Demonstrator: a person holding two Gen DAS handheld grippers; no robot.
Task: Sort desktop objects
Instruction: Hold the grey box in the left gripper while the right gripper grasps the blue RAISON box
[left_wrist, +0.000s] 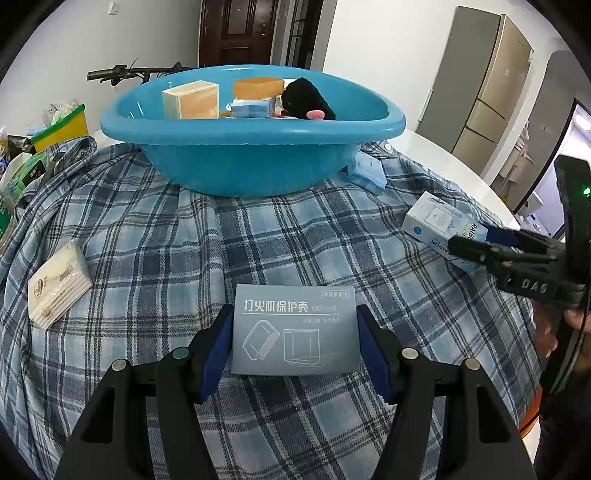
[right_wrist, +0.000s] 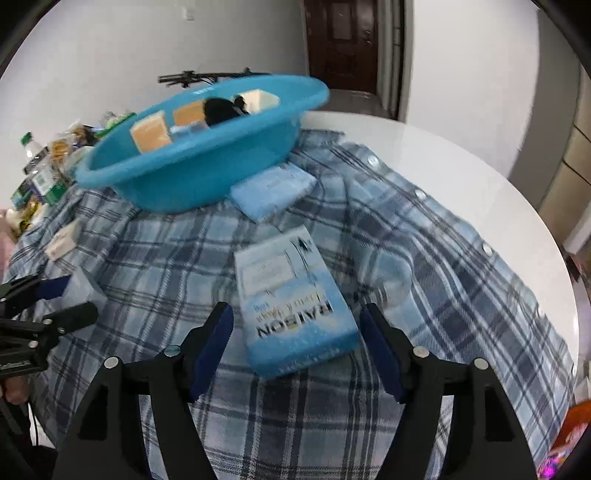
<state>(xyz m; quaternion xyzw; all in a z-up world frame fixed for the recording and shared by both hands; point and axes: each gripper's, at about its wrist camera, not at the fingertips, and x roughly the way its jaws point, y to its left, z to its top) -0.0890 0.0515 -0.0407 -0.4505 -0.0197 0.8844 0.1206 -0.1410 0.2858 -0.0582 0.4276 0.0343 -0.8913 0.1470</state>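
Grey box (left_wrist: 295, 328) pinched between the left gripper (left_wrist: 295, 345) pads, RAISON box (right_wrist: 295, 301) lying on the plaid cloth (right_wrist: 424, 295) between the right gripper (right_wrist: 297, 341) jaws with gaps either side, blue basin (left_wrist: 255, 162) of sorted items beyond both, tissue pack (left_wrist: 59, 284) far left of the left gripper.

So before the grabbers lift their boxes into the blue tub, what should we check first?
1. Left gripper around the grey box: ok, both pads sit at its sides.
2. Left pads really squeezing it: cannot tell.
3. Right gripper around the blue RAISON box: ok, but gaps show on both sides, so not gripped yet.
4. RAISON box lined up with the fingers: not ok, it lies a bit slanted.
5. Room in the blue tub: cannot tell, several things are already inside.
6. Path to the tub: ok for the left; a light blue packet lies on the right gripper's way.
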